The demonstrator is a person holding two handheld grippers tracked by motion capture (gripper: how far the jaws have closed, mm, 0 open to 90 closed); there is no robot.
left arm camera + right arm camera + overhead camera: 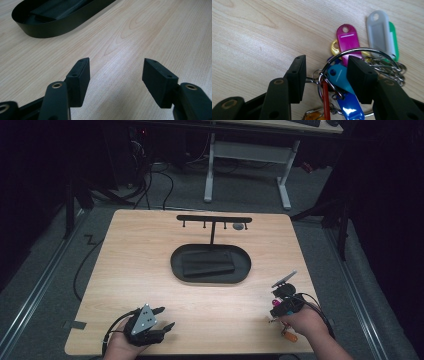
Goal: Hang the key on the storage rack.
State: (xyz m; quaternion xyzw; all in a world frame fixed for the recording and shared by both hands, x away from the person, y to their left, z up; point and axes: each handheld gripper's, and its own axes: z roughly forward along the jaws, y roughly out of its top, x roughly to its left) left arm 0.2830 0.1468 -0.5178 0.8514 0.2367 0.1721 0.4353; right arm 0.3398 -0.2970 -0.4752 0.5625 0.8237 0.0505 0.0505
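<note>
Metal key ring (362,51) with coloured tags, no writing readable | right gripper (325,75) jaws apart around it | left gripper (116,80) spread wide, empty

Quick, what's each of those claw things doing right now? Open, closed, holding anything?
Left gripper: open, nothing between its jaws, over bare table.
Right gripper: open, jaws straddling the key ring with coloured tags, not clamped on it.

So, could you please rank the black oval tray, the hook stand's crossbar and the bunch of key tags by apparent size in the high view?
1. Black oval tray
2. Crossbar
3. Bunch of key tags, partly hidden by the right hand
</note>
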